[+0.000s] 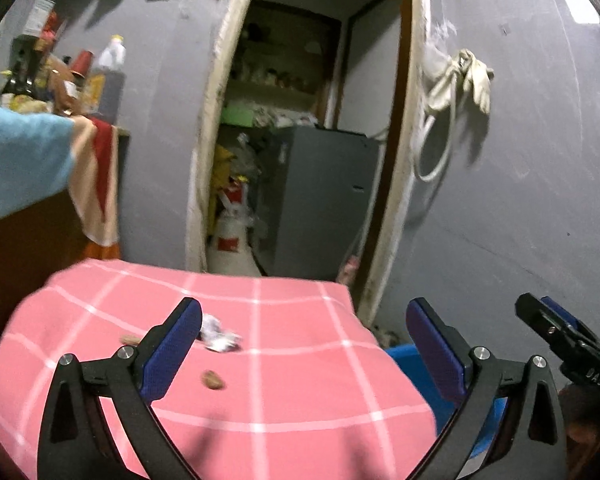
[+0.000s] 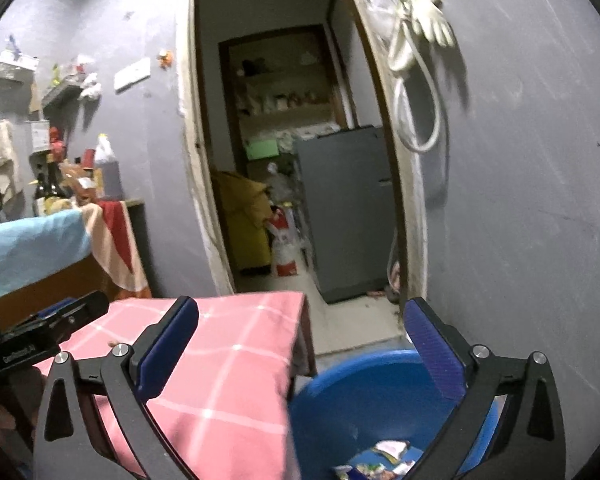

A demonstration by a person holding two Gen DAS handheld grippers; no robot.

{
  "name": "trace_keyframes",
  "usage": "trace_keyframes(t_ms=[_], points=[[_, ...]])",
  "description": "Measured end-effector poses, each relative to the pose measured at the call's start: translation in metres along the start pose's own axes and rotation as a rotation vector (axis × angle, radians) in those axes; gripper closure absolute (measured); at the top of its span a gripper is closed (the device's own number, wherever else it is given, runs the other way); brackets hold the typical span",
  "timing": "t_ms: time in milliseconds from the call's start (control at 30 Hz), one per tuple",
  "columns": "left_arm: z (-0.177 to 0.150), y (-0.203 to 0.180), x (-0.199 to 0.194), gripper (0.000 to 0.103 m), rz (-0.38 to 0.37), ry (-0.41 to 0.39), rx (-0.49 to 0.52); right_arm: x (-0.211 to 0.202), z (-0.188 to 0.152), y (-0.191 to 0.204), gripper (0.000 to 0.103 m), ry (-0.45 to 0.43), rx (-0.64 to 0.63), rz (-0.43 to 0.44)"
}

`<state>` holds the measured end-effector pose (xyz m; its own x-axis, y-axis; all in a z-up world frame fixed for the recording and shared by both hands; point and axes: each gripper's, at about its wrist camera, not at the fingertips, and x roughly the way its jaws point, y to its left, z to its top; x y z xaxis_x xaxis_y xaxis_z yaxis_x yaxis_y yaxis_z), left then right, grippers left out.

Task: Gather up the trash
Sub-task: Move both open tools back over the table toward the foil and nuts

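Note:
A crumpled silver-white wrapper lies on the pink checked tablecloth, with two small brown scraps near it. My left gripper is open and empty above the table, the wrapper just right of its left finger. My right gripper is open and empty above a blue bin that holds several wrappers. The bin stands on the floor at the table's right edge and shows in the left wrist view. The right gripper's body shows at the right of the left wrist view.
A doorway behind the table leads to a storeroom with a grey fridge. Gloves and a hose hang on the grey wall at right. A cluttered counter with bottles and draped cloths stands at left.

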<state>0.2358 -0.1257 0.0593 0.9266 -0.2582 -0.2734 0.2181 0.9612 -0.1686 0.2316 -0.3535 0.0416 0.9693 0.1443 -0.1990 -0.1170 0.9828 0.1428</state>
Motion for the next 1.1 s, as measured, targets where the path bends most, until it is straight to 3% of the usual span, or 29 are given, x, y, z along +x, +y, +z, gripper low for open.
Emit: trace_keyframes(t_ms=[467, 867, 1100], points=[[0.014, 0.061, -0.058, 0.002, 0.136, -0.147, 0.028, -0.006, 0.018, 0.079, 0.000, -0.123, -0.071, 0.117], [0.012, 0.111, -0.082, 0.002, 0.247, -0.199, 0.016, 0.010, 0.009, 0.126, 0.000, -0.138, -0.089, 0.191], [0.003, 0.134, -0.080, 0.002, 0.270, -0.191, 0.016, 0.029, -0.002, 0.148, 0.000, -0.111, -0.112, 0.220]])
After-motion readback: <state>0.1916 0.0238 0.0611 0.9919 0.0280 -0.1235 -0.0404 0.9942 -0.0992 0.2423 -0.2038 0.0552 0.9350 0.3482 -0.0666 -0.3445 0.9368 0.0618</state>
